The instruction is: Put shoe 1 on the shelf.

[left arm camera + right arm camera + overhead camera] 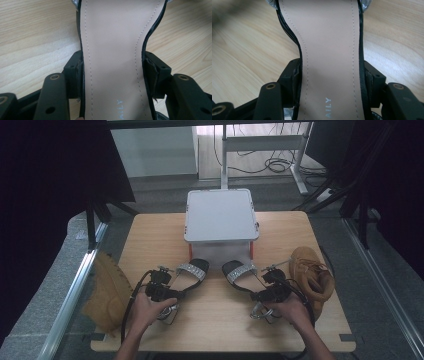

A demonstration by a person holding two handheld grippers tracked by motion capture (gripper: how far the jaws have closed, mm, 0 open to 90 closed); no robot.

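Right sandal (pixel 329 50) insole reads "AILY"; left sandal (pixel 112 50) print too faint

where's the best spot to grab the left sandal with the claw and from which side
Grip the left sandal across its narrow waist, just behind the silver strap, coming from the heel end along its length. The sole pinches in there, so its two edges fit between the pads. The left claw already clamps that spot.

Two sandals lie side by side on the table (pixel 150 235) before the box (pixel 221 215), left sandal (pixel 192 269), right sandal (pixel 240 271).
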